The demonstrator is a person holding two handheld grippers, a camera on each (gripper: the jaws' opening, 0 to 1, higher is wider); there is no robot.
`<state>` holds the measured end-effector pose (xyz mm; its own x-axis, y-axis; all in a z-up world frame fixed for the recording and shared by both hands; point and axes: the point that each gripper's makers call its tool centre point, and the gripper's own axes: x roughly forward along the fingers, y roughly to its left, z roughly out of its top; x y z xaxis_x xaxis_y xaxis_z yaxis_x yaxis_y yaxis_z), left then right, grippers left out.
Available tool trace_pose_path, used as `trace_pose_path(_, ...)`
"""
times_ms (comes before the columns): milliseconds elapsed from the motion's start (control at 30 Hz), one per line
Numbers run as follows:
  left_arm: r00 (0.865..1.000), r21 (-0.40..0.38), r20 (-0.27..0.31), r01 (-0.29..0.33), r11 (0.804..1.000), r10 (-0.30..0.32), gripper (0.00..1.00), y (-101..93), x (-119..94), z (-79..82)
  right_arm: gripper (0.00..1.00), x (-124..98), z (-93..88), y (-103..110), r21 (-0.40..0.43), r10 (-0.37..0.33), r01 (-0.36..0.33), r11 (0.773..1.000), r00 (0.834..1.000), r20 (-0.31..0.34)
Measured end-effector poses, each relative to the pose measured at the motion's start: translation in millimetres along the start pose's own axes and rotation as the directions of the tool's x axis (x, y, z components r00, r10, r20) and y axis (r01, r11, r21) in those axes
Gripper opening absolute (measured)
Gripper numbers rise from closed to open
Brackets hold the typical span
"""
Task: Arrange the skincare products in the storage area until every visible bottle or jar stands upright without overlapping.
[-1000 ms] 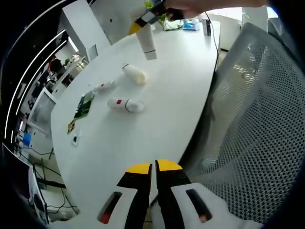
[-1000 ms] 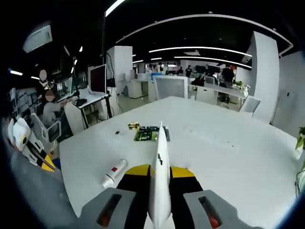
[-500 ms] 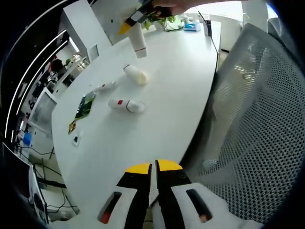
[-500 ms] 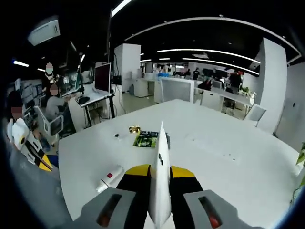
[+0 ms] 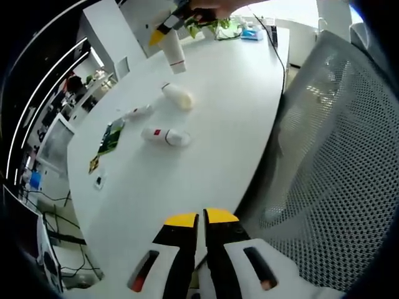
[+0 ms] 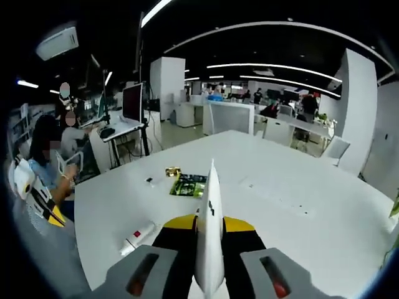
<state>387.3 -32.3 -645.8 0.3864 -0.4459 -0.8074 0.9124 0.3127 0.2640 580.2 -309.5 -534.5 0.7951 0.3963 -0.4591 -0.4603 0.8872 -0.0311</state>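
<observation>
My right gripper (image 6: 209,223) is shut on a white tube (image 6: 209,237) that stands edge-on between its jaws, held above the white table (image 6: 299,218). From the left gripper view, that gripper (image 5: 163,25) hangs over the table's far end with the tube (image 5: 173,53) pointing down. Three products lie flat on the table: a white bottle (image 5: 177,96), a white tube with a red label (image 5: 163,136) and a small thin tube (image 5: 137,113). The red-labelled tube (image 6: 138,237) lies to the lower left of my right jaws. My left gripper (image 5: 201,218) is shut on nothing, low at the table's near edge.
A green card (image 5: 110,137) and small bits lie left of the products; the card (image 6: 189,184) and a gold item (image 6: 173,170) sit ahead of the right jaws. A grey mesh chair (image 5: 336,156) stands against the table's right side. A person (image 6: 47,156) sits at left.
The right gripper has carried the white tube farther along the table, away from the left gripper. The lying products and the left gripper have stayed put.
</observation>
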Motion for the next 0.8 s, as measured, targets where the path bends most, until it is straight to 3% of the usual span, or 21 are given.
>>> trace_pose_path(267, 1.000, -0.001, -0.006, 0.004, 1.000, -0.004, 0.02, -0.7, 0, -0.8, 0.07, 6, -2.8, -4, -0.001, 0.009, -0.009, 1.000, 1.000, -0.014)
trace_pose_path(800, 1.000, -0.005, -0.010, 0.000, 1.000, 0.000, 0.02, 0.6, 1, -1.4, 0.07, 20, 13.2, -13, -0.040, 0.029, -0.029, 0.999, 1.000, -0.012)
